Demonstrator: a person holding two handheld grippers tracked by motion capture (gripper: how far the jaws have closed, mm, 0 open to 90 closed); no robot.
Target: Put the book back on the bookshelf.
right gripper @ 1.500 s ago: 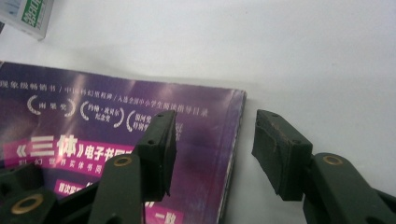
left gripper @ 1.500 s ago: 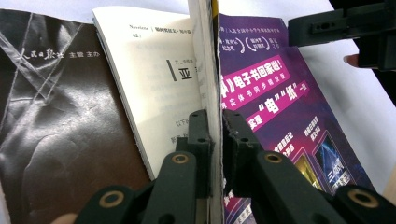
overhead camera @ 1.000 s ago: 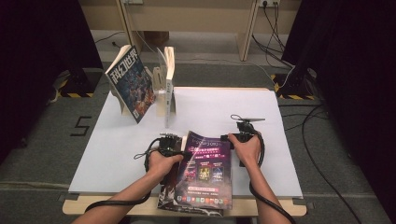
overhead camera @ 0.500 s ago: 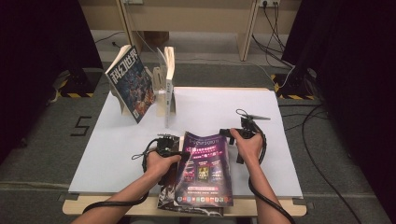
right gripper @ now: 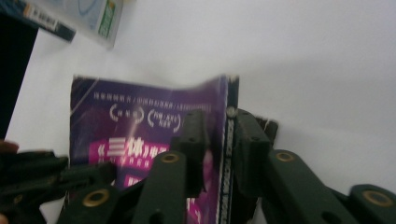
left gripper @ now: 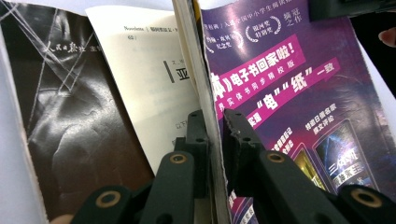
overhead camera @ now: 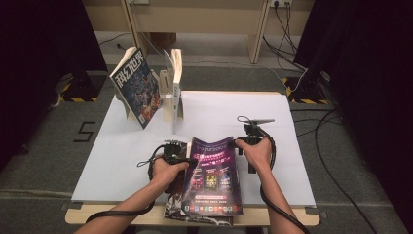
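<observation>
We hold a purple-covered magazine (overhead camera: 213,175) at the near edge of the table (overhead camera: 272,117), its lower end overhanging that edge above a darker magazine (overhead camera: 175,202) that lies under it.

Left gripper (overhead camera: 171,152): in the left gripper view (left gripper: 212,140) its jaws are closed on the magazine's left edge, one pad on the purple cover and one on the pale inner pages (left gripper: 149,70). We judge this grip to be firm.

Right gripper (overhead camera: 246,142): its jaws have just been closing. In the right gripper view (right gripper: 219,140) they stand on either side of the magazine's far right corner, the left pad on the cover and the right pad at the spine edge. The picture is blurred, yet the pads appear to press on the edge, so we read this as a grip just taken.

Step in hand: we are securing the magazine at both sides, ready to lift it off the table.

Next move, as we judge it: raise both grippers together and level, so the limp cover does not buckle or tear between them, then carry the magazine toward the rack (overhead camera: 168,92) at the far left corner, where a blue-covered magazine (overhead camera: 137,87) leans and a thin book (overhead camera: 176,83) stands upright. The free slot between them calls for turning our magazine on edge before entry.
</observation>
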